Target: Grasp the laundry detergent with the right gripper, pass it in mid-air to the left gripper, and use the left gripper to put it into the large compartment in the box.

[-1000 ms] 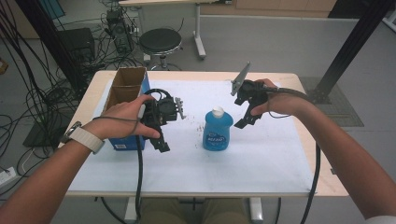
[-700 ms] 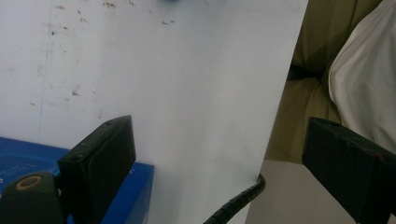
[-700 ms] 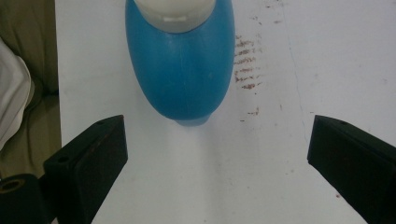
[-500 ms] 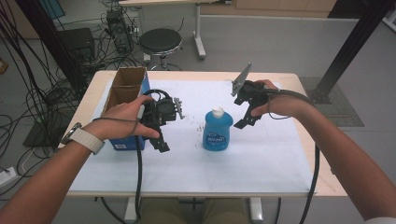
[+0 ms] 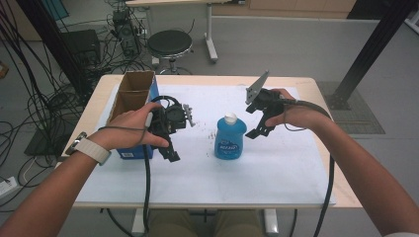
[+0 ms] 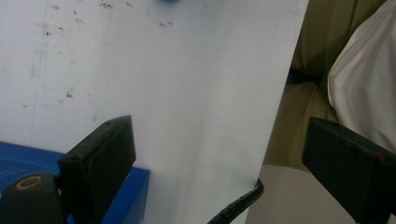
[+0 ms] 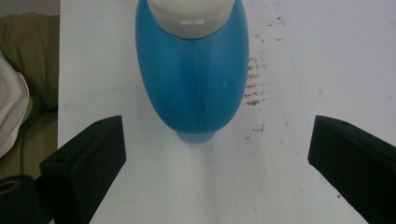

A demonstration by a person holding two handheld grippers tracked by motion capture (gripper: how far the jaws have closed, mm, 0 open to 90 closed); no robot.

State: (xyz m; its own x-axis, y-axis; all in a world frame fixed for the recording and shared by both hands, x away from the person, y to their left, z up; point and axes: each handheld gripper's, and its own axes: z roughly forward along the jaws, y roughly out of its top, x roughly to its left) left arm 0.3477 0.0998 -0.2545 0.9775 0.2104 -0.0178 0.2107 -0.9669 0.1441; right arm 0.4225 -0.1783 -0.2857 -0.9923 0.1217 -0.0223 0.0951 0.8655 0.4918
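Here we list: one blue plastic soap bottle with a white cap (image 5: 230, 138), upright mid-table; our right gripper (image 5: 259, 124) just right of it, jaws spread wide, empty; our left gripper (image 5: 170, 143) left of the bottle, likewise gaping, holding nothing.

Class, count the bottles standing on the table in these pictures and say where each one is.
1: the blue bottle stands upright mid-table on the white sheet, right of the cardboard box; the box's inside is hidden.

Wooden table (image 5: 323, 89), white sheet (image 5: 276, 168) over most of top. On sheet: upright blue bottle (image 5: 230, 140), cardboard box (image 5: 129, 96) at left edge, brown specks (image 5: 200, 123) btwn.
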